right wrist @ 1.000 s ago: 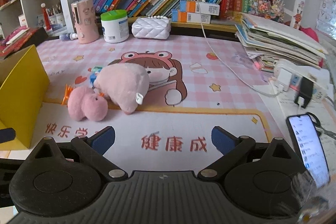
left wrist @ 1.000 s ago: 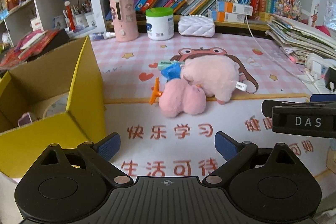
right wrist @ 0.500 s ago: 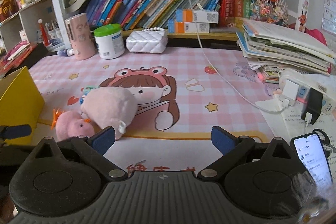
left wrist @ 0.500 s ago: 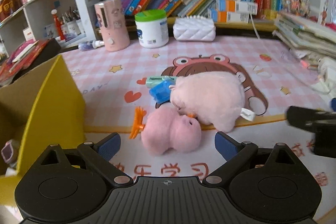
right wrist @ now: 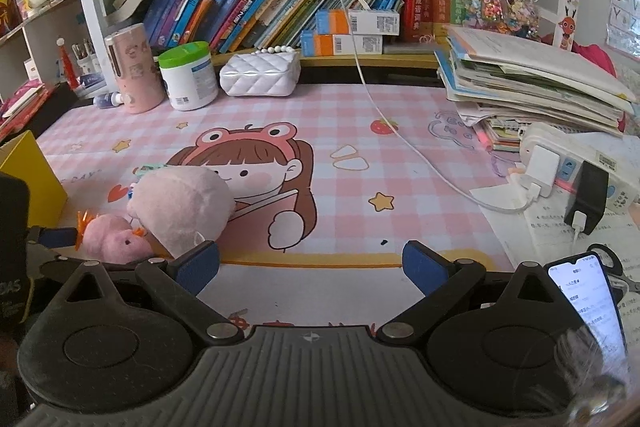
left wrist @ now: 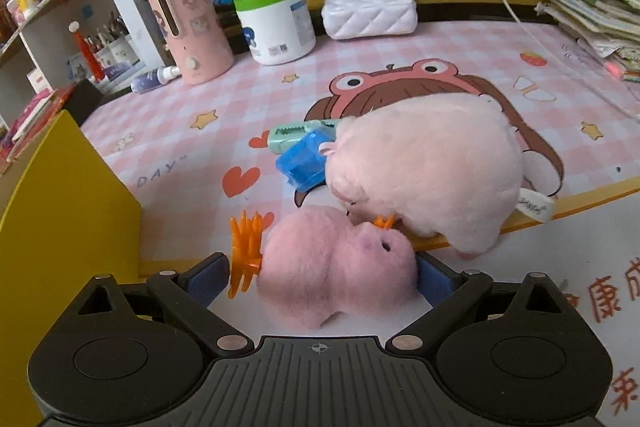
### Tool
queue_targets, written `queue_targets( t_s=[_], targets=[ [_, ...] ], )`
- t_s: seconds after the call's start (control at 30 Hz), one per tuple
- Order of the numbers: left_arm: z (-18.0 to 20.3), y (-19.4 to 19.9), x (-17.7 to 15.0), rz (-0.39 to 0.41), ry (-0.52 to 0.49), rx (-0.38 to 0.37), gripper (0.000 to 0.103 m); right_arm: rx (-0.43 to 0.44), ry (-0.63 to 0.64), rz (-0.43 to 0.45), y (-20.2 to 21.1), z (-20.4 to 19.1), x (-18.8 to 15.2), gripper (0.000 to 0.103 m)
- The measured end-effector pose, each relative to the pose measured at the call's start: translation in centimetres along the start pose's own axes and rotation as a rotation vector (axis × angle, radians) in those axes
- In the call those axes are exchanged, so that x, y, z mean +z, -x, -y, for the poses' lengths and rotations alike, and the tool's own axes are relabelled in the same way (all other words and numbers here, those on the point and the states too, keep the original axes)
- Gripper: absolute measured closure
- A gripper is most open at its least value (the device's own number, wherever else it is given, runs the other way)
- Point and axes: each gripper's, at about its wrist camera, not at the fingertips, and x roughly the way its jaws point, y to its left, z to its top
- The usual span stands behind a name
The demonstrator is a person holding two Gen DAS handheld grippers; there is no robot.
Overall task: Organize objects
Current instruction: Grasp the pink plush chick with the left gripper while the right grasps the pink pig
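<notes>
Left gripper (left wrist: pixel 320 277) sits low centre of the left wrist view, jaws spread wide with the small plush (left wrist: pixel 334 267) between the blue pads (left wrist: pixel 206 277). Left pad is just beside the plush's orange comb; whether either pad actually touches the fur I cannot tell — nothing looks squeezed. The plush lies on the mat (left wrist: pixel 192 131), lower centre of frame.

Big plush (left wrist: pixel 428 167) is right of centre, touching the small one at its orange beak. A blue block (left wrist: pixel 304 163) is tucked against its left side, with a green clip (left wrist: pixel 292 135) just behind that. Yellow box (left wrist: pixel 64 195) wall fills the left edge, near the small plush but apart from it.

Right gripper (right wrist: pixel 311 267) — bottom centre of the right wrist view, jaws wide apart, nothing between them, only bare mat. Both plushes show at lower left of that frame, well clear of its pads.

Back of the mat, upper left to centre: pink bottle (left wrist: pixel 190 31), white tub (left wrist: pixel 276 23), white purse (left wrist: pixel 370 13). Phone (right wrist: pixel 586 301) at lower right of the right wrist view.
</notes>
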Motion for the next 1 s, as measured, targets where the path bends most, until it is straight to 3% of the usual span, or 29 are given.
queue_targets(
  t_s=[0.13,0.17,0.27,0.43,0.73,0.97,1.0],
  targets=[
    [-0.4,-0.3,0.1,0.025,0.016,-0.011,0.006,-0.004,-0.003,-0.003,-0.1,0.2,0.0,0.004],
    [-0.5,-0.3,0.1,0.03,0.02,-0.017,0.013,-0.003,-0.004,-0.004,-0.2,0.2,0.0,0.004],
    [-0.9,0.5,0.2,0.061,0.031,-0.036,0.02,0.011,0.0,-0.01,-0.6,-0.1,0.1,0.004],
    [-2.3,2.1,0.0,0.05,0.096,-0.077,0.021,0.074,0.033,-0.009,-1.5,-1.3,0.8,0.004],
    [-3.5,5.0,-1.4,0.035,0.113,-0.089,0.021,0.223,0.179,-0.003,-5.7,-5.8,3.1,0.004],
    [-4.4,5.8,-2.0,0.033,0.115,-0.07,0.021,0.262,0.324,-0.042,-10.1,-9.6,4.0,0.006],
    [-4.5,5.9,-2.1,0.03,0.116,-0.07,0.021,0.265,0.335,-0.055,-10.5,-9.8,3.9,0.011]
  ],
)
